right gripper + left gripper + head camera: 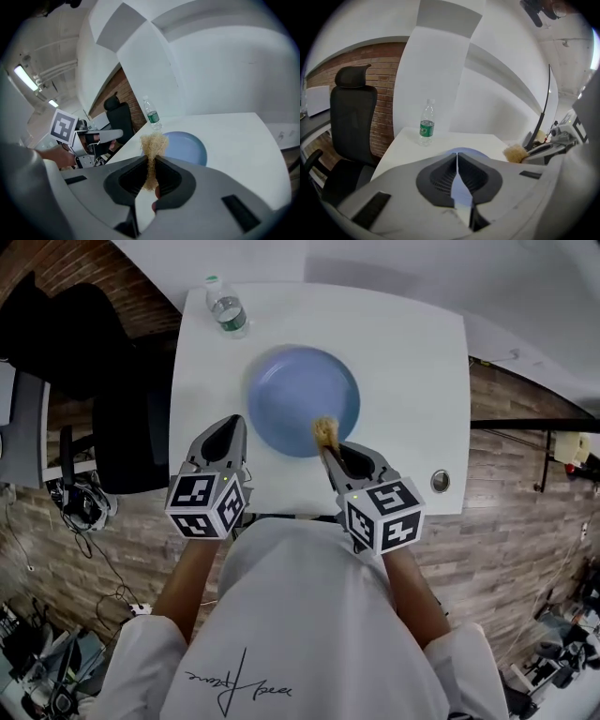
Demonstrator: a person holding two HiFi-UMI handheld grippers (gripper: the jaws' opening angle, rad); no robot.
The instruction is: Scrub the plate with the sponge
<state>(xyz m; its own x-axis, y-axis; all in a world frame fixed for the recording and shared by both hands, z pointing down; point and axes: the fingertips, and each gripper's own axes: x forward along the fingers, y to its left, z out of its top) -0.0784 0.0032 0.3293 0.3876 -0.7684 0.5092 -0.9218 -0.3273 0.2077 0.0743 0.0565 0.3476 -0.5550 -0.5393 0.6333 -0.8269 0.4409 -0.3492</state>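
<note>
A round blue plate [302, 399] lies in the middle of the white table [403, 362]. My right gripper [330, 451] is shut on a tan fibrous sponge [325, 432], which sticks out past the jaw tips over the plate's near rim. In the right gripper view the sponge [153, 143] stands up between the jaws of the right gripper [152, 159], in front of the plate [187, 145]. My left gripper [232, 423] hovers at the plate's near left edge, jaws only a narrow slit apart with nothing in them. In the left gripper view, the left gripper [457, 154] points at the plate [464, 151], with the sponge [515, 152] at the right.
A clear water bottle [226, 308] with a green label stands at the table's far left corner. A black office chair [131, 427] sits left of the table. A round cable hole [440, 481] is near the table's front right edge. Brick-pattern floor surrounds the table.
</note>
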